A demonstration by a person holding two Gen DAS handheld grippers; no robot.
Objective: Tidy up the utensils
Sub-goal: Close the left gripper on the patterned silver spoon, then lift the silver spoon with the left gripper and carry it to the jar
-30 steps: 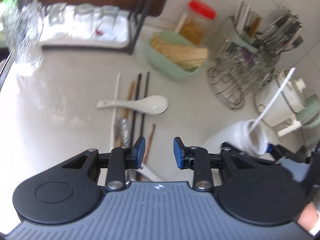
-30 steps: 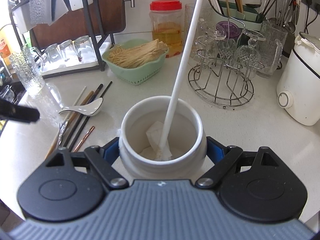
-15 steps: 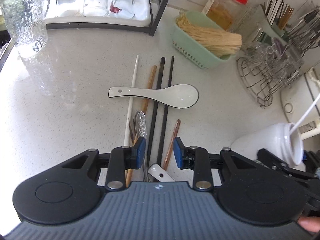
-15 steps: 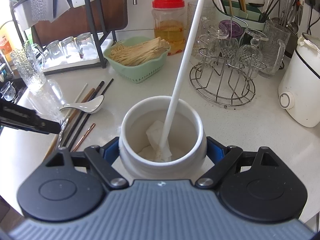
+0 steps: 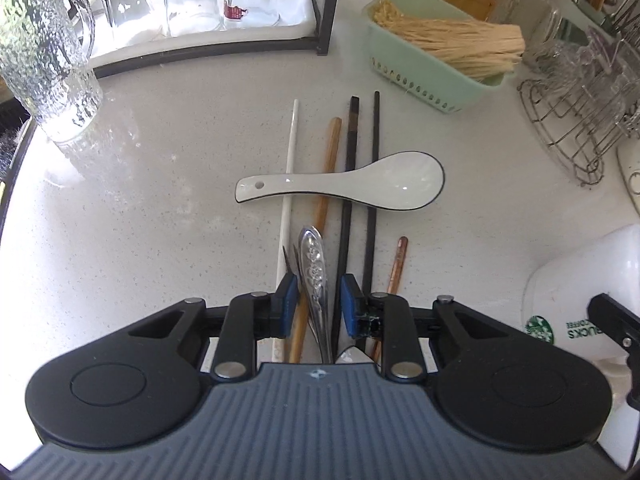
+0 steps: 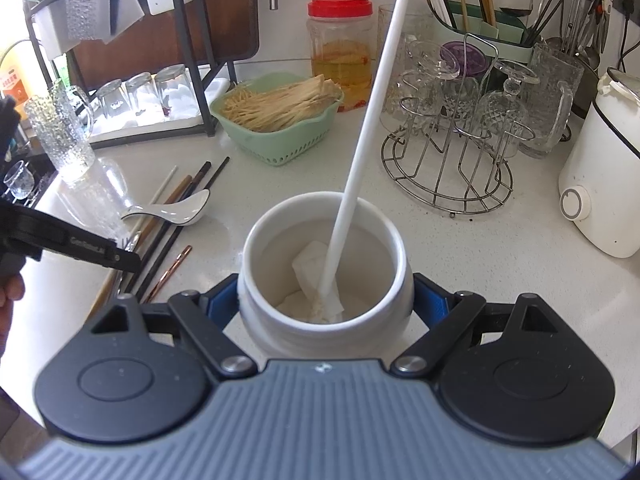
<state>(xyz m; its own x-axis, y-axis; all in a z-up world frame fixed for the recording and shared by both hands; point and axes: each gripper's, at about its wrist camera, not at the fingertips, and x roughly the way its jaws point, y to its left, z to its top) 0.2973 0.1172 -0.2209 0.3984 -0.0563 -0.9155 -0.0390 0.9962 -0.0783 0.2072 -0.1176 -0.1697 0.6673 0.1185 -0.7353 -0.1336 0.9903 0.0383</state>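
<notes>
A row of loose utensils was laid on the pale speckled counter (image 5: 168,184): a white chopstick (image 5: 289,184), a wooden chopstick (image 5: 326,172), two black chopsticks (image 5: 362,152), a copper-coloured stick (image 5: 396,264) and an embossed metal spoon handle (image 5: 314,276). A glossy white ceramic spoon (image 5: 360,186) with a dark rim was rested across them. The left gripper (image 5: 319,300) was lowered over the metal handle, its blue pads (image 5: 289,298) set on either side of the handle; its jaws had just been closing, yet gaps remained and no contact could be seen. The right gripper (image 6: 326,300) was clamped on a round white ceramic jar (image 6: 326,240), its blue pads pressed to the jar's sides. Inside the jar a long white chopstick (image 6: 372,112) was leaned upright, with a crumpled white scrap at the bottom. Behind, a perforated mint-green basket (image 6: 280,140) was filled with pale thin sticks, and a red-lidded clear plastic jar (image 6: 340,52) held amber liquid. Upturned glasses were hung on a wire rack (image 6: 448,160).
</notes>
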